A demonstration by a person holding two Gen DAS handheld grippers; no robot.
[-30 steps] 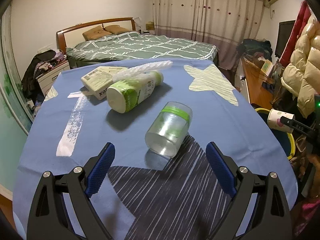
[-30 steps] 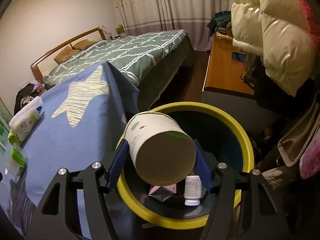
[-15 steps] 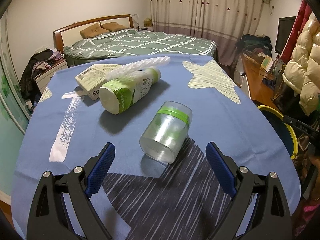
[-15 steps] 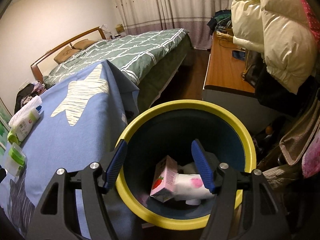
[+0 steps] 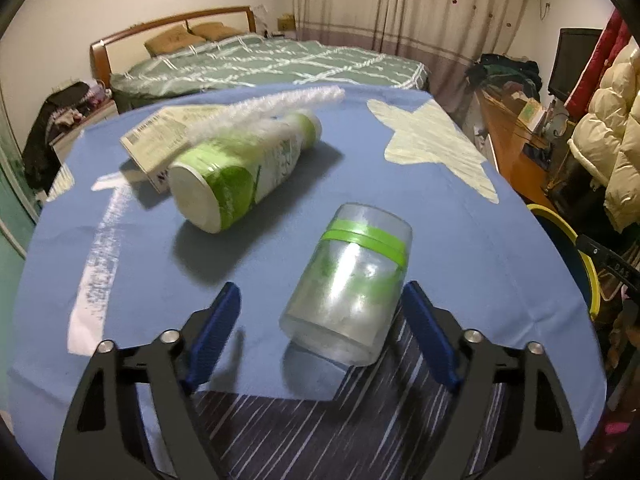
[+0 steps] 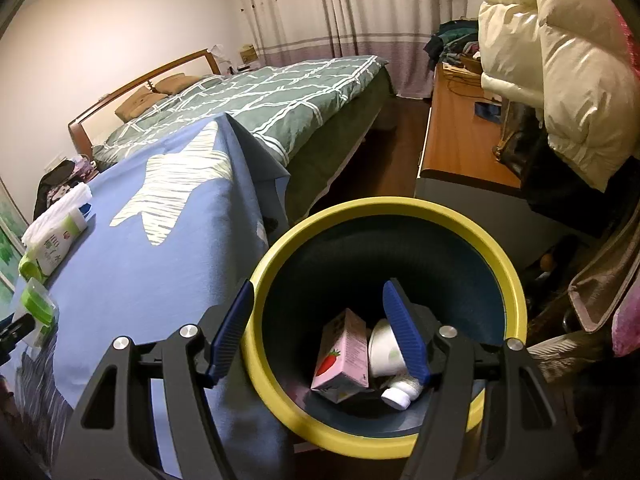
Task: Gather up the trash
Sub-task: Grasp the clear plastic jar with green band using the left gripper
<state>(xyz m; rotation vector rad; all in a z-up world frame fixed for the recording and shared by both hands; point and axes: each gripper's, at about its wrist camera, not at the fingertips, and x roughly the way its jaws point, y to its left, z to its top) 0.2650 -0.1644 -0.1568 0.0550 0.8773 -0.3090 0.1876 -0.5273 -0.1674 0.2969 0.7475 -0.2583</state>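
A clear plastic cup with a green band lies on its side on the blue tablecloth. My left gripper is open, its blue fingers on either side of the cup's near end. Behind lie a green and white bottle, a white foam strip and a small carton. My right gripper is open and empty above the yellow-rimmed bin. In the bin lie a pink carton, a white paper cup and a small white bottle.
The bin stands on the floor off the table's right edge; its rim also shows in the left wrist view. A bed lies beyond the table. A wooden desk and hanging puffy jackets crowd the right side.
My right gripper opened and the white paper cup fell into the bin. My left gripper moved forward, so the clear cup now sits between its fingers.
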